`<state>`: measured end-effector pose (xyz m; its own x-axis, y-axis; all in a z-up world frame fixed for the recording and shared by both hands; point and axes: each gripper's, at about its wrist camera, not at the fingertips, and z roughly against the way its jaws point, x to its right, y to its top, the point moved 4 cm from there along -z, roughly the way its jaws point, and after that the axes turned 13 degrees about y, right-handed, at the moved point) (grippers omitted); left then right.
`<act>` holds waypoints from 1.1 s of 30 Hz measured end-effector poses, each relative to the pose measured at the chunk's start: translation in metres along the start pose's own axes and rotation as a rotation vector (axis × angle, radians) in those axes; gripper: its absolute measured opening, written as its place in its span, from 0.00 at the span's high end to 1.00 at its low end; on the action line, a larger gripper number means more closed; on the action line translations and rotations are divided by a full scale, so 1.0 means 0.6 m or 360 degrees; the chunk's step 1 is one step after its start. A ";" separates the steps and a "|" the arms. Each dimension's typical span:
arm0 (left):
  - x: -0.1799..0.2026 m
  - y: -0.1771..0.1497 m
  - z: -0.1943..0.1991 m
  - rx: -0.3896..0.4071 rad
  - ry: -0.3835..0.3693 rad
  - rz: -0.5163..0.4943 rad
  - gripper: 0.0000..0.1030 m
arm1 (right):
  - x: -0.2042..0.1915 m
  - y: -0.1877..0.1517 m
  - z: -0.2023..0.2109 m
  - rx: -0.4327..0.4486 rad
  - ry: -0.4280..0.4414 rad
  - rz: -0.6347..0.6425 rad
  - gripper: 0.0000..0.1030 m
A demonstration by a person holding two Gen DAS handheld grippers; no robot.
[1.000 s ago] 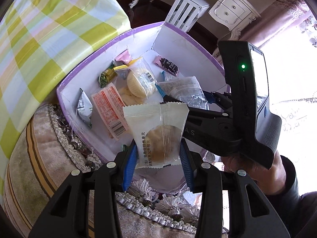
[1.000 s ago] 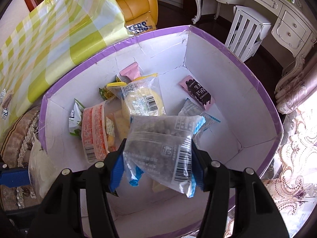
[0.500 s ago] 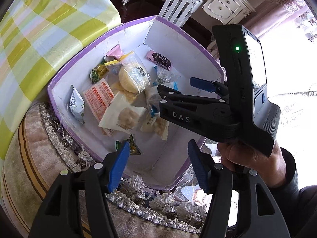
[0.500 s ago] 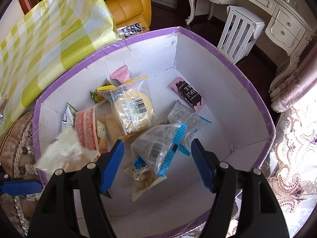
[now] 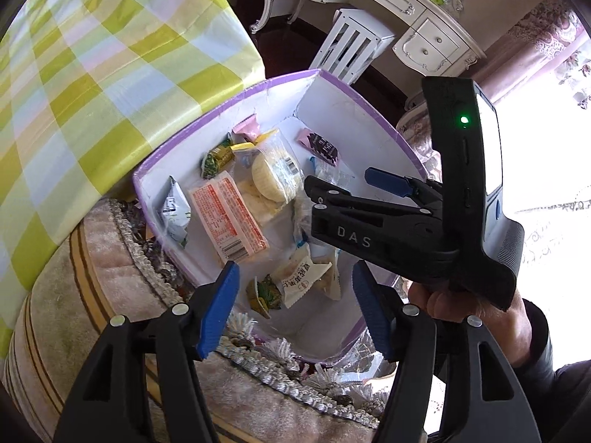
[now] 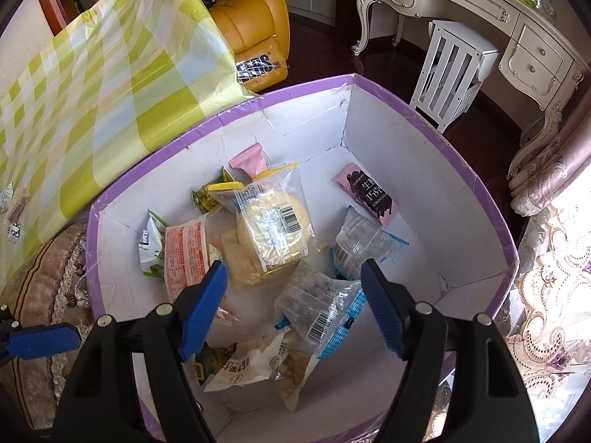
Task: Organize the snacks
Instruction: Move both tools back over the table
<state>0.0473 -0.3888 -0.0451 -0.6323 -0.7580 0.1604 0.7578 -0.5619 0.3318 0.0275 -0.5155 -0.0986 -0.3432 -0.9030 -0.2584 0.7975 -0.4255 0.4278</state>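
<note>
A white box with a purple rim (image 5: 221, 110) (image 6: 480, 192) holds several snack packets. The white cake packet (image 5: 297, 281) (image 6: 240, 369) lies at the box's near end. The clear blue-edged packet (image 6: 321, 313) lies beside it. My left gripper (image 5: 295, 306) is open and empty above the box's near edge. My right gripper (image 6: 291, 306) is open and empty over the box; it also shows in the left wrist view (image 5: 340, 192), held by a hand. An orange packet (image 5: 227, 221) (image 6: 183, 258) and a round cake packet (image 5: 273, 177) (image 6: 273, 229) lie further in.
The box sits on a beige fringed cushion (image 5: 110, 313). A yellow-green checked cloth (image 5: 92, 74) (image 6: 110, 74) lies to the left. A white stool (image 6: 454, 70), an ornate desk (image 6: 480, 7) and a yellow armchair (image 6: 251, 18) stand behind. A pink chocolate packet (image 6: 369, 193) lies at the box's far side.
Both grippers opened. The white cake packet dropped from the left gripper and the clear blue-edged packet from the right gripper; both now lie in the box.
</note>
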 end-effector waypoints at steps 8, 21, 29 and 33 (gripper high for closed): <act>-0.098 0.005 0.027 0.0100 0.0094 0.0240 0.40 | -0.056 0.023 0.009 0.0035 0.0050 0.0091 0.26; -0.287 -0.052 0.091 0.0249 0.0204 0.0721 0.40 | -0.165 0.051 0.022 0.0044 0.0174 0.0251 0.26; -0.402 -0.100 0.120 0.0311 0.0284 0.1026 0.42 | -0.258 0.062 0.017 0.0029 0.0288 0.0385 0.25; -0.434 -0.093 0.114 0.0303 0.0362 0.1026 0.45 | -0.302 0.063 0.011 0.0015 0.0333 0.0448 0.25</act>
<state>0.1585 -0.1374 -0.0418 -0.0024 -0.9821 0.1881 0.9151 0.0737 0.3965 0.1166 -0.3684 -0.0298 -0.0005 -0.9538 -0.3004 0.8416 -0.1626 0.5151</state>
